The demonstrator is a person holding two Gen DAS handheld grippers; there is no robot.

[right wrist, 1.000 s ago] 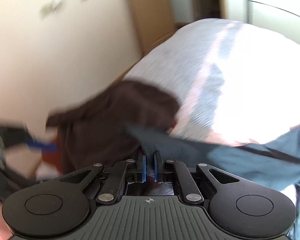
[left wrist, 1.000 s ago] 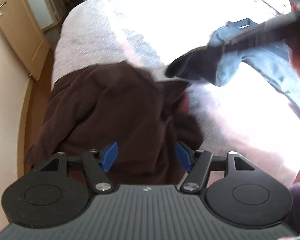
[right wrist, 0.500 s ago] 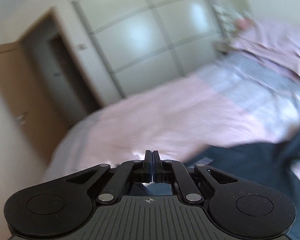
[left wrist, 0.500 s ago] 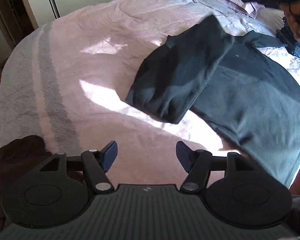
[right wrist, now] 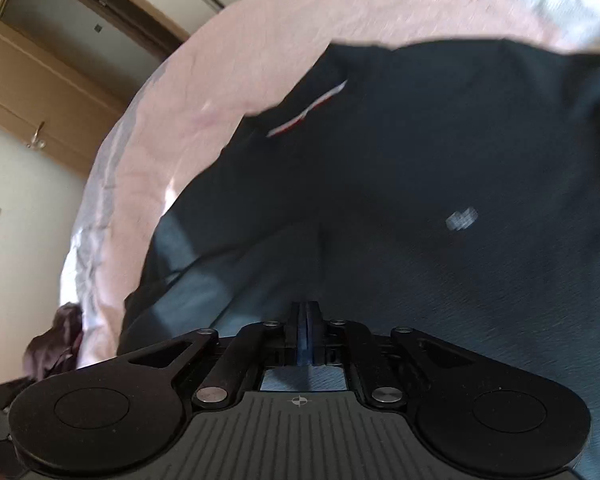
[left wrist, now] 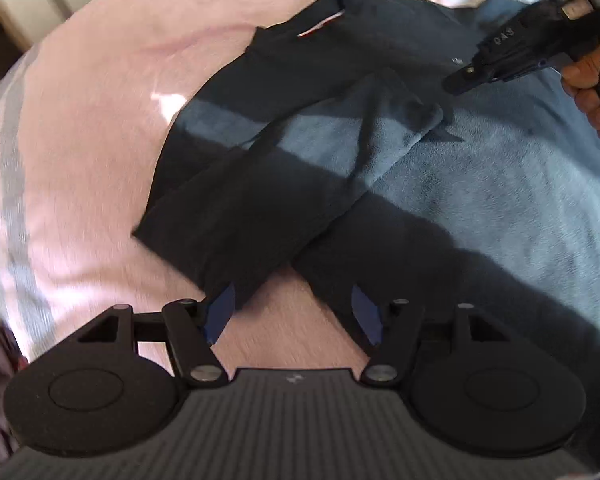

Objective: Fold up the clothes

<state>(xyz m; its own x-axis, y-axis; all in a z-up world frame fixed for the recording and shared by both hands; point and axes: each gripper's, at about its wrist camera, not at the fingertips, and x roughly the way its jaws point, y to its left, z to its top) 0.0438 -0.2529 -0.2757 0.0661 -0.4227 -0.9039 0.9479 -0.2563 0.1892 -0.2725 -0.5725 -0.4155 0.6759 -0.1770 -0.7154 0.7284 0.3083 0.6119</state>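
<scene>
Dark sweater (left wrist: 379,152) spread on pink bedspread (left wrist: 92,128), one sleeve (left wrist: 260,208) folded across; left gripper (left wrist: 292,312) wide open, empty, above the sleeve cuff; right gripper (right wrist: 304,336) closed, nothing visibly pinched, over the sweater.

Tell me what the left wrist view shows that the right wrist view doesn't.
Left wrist only: the right gripper seen from outside above the dark sweater, the person's hand holding it, a sleeve folded across the body, and the open left gripper.
Right wrist only: a wooden door and a dark garment off the bed's edge.
Both: the sweater, its neck label, the pink bedspread.
</scene>
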